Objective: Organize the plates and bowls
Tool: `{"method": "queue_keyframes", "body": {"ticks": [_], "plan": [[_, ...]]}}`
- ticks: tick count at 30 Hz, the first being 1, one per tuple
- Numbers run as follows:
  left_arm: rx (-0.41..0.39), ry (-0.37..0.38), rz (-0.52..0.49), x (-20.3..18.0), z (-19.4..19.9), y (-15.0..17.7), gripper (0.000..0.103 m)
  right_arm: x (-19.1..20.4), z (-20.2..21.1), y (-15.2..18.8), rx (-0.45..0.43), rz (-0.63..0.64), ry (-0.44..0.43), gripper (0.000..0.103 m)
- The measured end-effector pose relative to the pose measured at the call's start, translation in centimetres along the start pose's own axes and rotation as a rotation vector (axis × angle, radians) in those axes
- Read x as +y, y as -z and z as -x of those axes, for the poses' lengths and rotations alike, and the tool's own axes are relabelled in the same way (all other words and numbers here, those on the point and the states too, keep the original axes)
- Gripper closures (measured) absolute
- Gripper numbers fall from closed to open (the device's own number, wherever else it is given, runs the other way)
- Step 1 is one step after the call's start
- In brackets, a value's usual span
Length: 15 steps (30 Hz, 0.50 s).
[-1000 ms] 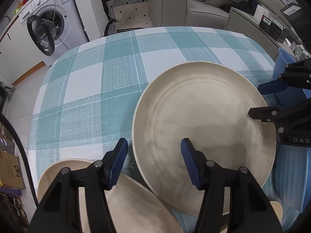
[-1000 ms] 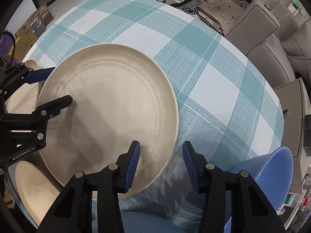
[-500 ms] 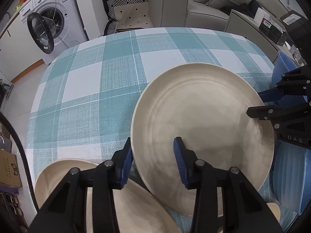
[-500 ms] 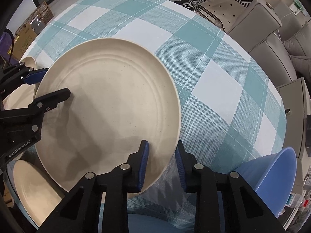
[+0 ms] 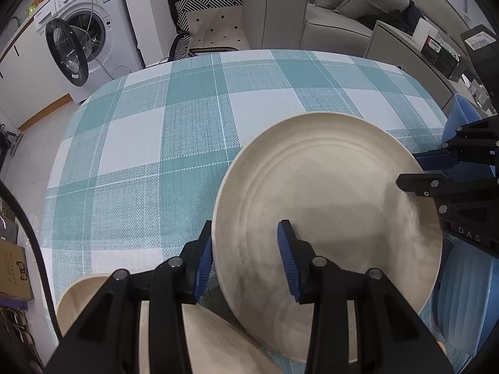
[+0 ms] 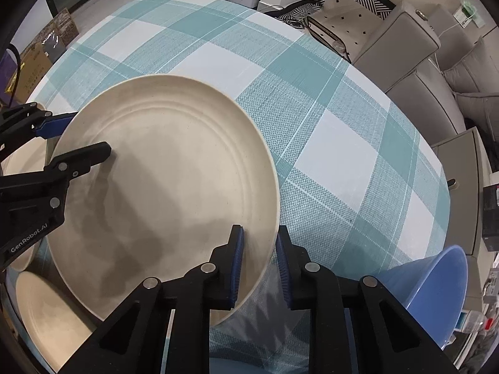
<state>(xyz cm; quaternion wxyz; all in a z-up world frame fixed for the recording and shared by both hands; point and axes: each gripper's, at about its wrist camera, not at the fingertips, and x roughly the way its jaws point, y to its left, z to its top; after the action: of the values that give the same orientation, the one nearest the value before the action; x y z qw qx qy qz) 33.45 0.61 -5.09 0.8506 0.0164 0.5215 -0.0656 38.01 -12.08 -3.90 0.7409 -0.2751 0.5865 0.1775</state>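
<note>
A large cream plate [image 5: 327, 193] is held above the checked tablecloth [image 5: 187, 131] by both grippers. My left gripper [image 5: 246, 258] is shut on the plate's near rim. My right gripper [image 6: 259, 258] is shut on the plate [image 6: 168, 187] at its opposite rim. The right gripper [image 5: 414, 168] shows at the plate's right edge in the left wrist view. The left gripper [image 6: 84, 137] shows at the plate's left edge in the right wrist view.
Other cream plates [image 5: 218, 336] lie below the left gripper and also show in the right wrist view [image 6: 46, 311]. A blue ribbed dish [image 5: 464, 299] and a blue bowl [image 6: 436, 283] sit at the table's right edge. Sofa and washing machine stand beyond the table.
Both grippers closed from open onto opposite rims of the large cream plate. The plate has tilted and lifted a little off the cloth.
</note>
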Motion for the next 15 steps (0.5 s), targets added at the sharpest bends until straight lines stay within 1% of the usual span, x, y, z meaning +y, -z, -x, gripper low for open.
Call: {"method": "queue_keyframes", "body": {"ticks": [6, 8, 12, 15], "plan": [[0.027, 0.013, 0.000, 0.03, 0.27, 0.43, 0.062, -0.22, 0.13, 0.62, 0.024, -0.002, -0.029, 0.082], [0.022, 0.008, -0.005, -0.11, 0.32, 0.53, 0.063, -0.19, 0.21, 0.77, 0.023, 0.002, -0.036, 0.083], [0.005, -0.009, 0.005, -0.13, 0.32, 0.45, 0.068, -0.10, 0.32, 0.83, 0.005, 0.005, -0.009, 0.085], [-0.006, -0.017, 0.014, 0.06, 0.24, 0.00, 0.069, -0.36, 0.39, 0.40, -0.008, -0.013, -0.005, 0.085]]}}
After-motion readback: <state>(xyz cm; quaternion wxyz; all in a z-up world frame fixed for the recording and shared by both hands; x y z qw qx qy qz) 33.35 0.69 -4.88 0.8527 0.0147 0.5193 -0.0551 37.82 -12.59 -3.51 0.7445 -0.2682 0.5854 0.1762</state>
